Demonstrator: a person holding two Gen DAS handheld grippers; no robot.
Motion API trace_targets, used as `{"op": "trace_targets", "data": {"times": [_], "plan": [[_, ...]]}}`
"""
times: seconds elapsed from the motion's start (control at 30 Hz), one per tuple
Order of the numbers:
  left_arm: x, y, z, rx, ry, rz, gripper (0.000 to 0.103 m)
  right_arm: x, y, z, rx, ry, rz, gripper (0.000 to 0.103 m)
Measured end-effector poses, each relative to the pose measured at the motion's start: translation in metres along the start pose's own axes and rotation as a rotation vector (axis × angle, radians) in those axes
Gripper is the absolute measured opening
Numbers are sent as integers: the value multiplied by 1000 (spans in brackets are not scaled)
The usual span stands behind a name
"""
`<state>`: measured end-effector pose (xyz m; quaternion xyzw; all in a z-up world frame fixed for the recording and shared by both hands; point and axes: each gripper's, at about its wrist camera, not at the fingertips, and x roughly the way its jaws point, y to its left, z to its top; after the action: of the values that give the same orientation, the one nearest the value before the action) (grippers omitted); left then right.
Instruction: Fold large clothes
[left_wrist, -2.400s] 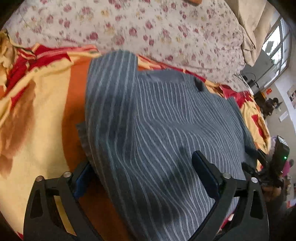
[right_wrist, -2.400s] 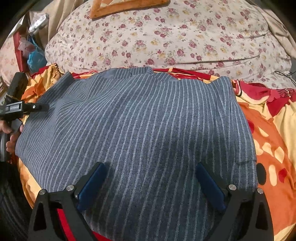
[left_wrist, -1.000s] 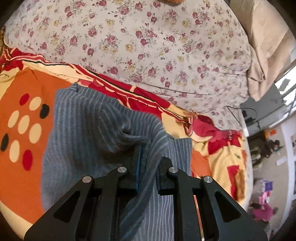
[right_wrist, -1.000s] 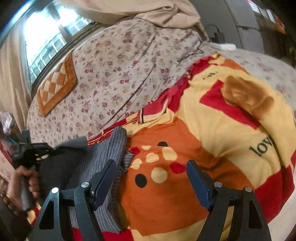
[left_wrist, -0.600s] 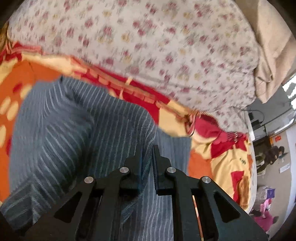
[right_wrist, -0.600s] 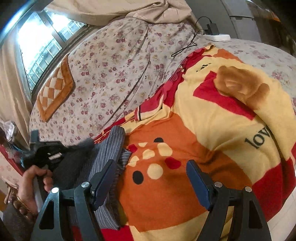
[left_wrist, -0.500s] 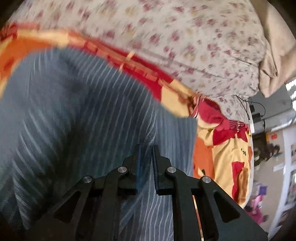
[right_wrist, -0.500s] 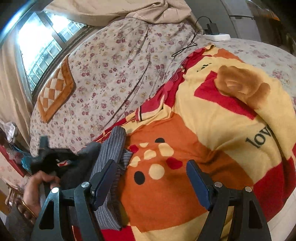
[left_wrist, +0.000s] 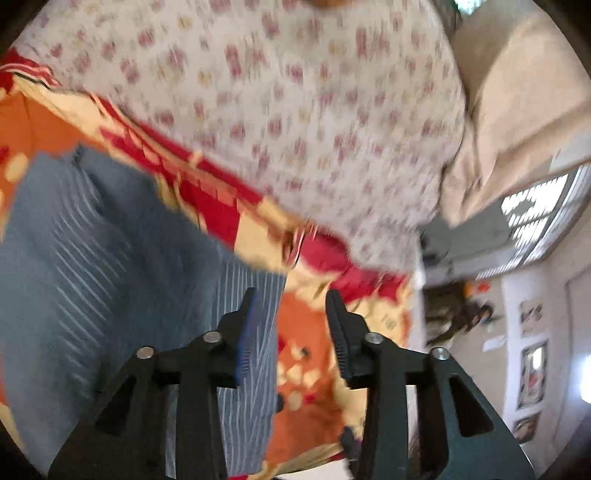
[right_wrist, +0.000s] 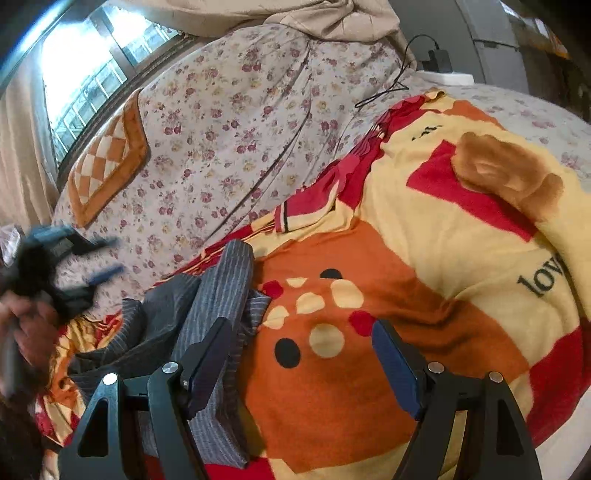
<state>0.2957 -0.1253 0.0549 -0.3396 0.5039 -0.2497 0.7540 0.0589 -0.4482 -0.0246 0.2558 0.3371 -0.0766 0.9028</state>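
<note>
Looking along the left gripper (left_wrist: 290, 332), its jaws are opening with nothing between them; behind the gap lies the orange and yellow blanket (left_wrist: 306, 332). The grey striped garment (left_wrist: 92, 266) fills the left half of this blurred frame, its right edge passing just behind the gripper's left finger, its pale thin stripes smeared by motion. A floral quilt (left_wrist: 277, 92) covers the top. No writing can be read here.

From the right wrist view, the right gripper (right_wrist: 299, 365) stands wide apart, holding nothing, over the blanket's orange patch with dots. At the right edge of the frame the blanket bears dark letters reading "lov", cut off by the frame. The garment lies bunched and folded at lower left, its edge behind the gripper's left finger. At far left, a blurred hand (right_wrist: 29, 325) holds the left gripper above the garment.
</note>
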Motion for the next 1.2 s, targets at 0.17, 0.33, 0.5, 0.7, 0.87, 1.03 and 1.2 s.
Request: {"op": "trace_targets", "data": {"times": [0.17, 0.33, 0.5, 0.7, 0.87, 1.03, 1.2], "plan": [[-51, 47, 30, 55, -97, 125, 59, 2, 26, -6, -67, -5, 120, 77], [-64, 121, -18, 44, -71, 149, 59, 19, 72, -14, -84, 39, 338, 77], [-75, 149, -73, 73, -100, 56, 59, 81, 107, -17, 81, 176, 520, 78], [-69, 111, -106, 319, -80, -89, 59, 169, 131, -25, 245, 397, 531, 78], [-37, 111, -119, 343, 21, -74, 59, 201, 156, -7, 283, 461, 667, 96], [-39, 113, -116, 312, 29, -118, 59, 210, 198, 2, -73, 503, 654, 96], [-40, 112, -117, 336, 26, -120, 59, 220, 249, -23, -516, 481, 505, 45]]}}
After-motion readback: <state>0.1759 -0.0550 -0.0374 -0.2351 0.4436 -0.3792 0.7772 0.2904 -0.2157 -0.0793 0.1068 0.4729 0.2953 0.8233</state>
